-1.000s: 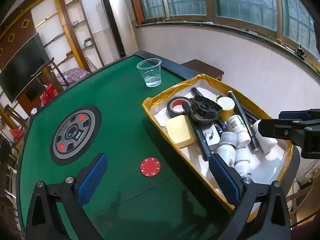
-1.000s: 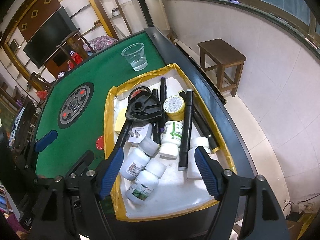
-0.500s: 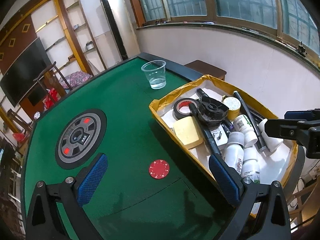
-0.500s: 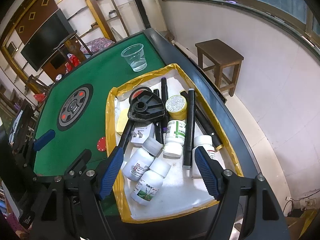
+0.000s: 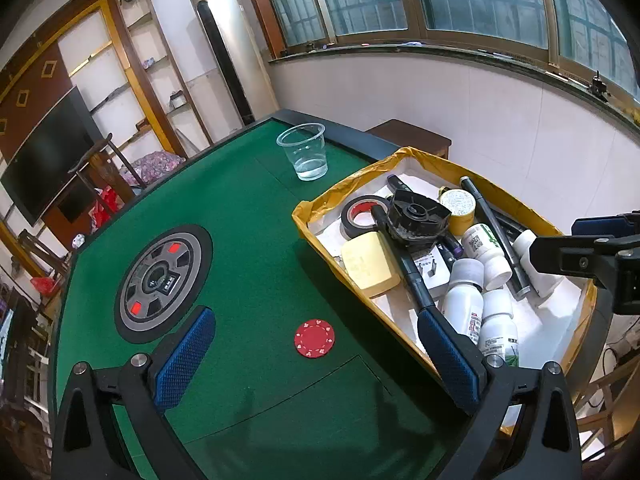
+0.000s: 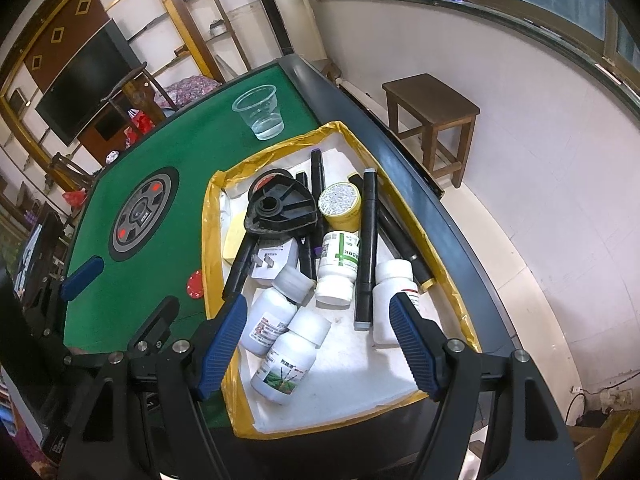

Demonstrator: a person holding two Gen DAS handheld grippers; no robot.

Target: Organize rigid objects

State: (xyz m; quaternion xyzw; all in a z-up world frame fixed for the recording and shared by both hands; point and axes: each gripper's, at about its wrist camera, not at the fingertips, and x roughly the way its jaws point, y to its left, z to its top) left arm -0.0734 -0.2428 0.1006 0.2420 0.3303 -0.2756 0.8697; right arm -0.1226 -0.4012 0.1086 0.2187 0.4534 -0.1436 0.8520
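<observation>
A yellow-rimmed tray (image 6: 209, 240) with a white lining sits at the right edge of the green table. It holds several white bottles (image 6: 288, 360), black markers (image 6: 368, 240), a black plastic part (image 6: 280, 208), a tape roll (image 5: 356, 216), a yellow block (image 5: 370, 260) and a round tin (image 6: 340, 204). My right gripper (image 6: 316, 304) hovers open above the bottles and grips nothing. My left gripper (image 5: 314, 316) is open over the felt, with a red poker chip (image 5: 314, 338) lying between its fingers below them. The chip (image 6: 195, 285) lies just left of the tray.
A clear plastic cup (image 5: 304, 156) stands on the felt beyond the tray. A round control panel (image 5: 164, 276) is set into the middle of the green table (image 5: 240, 220). A wooden stool (image 6: 432, 108) stands on the floor past the table's right edge.
</observation>
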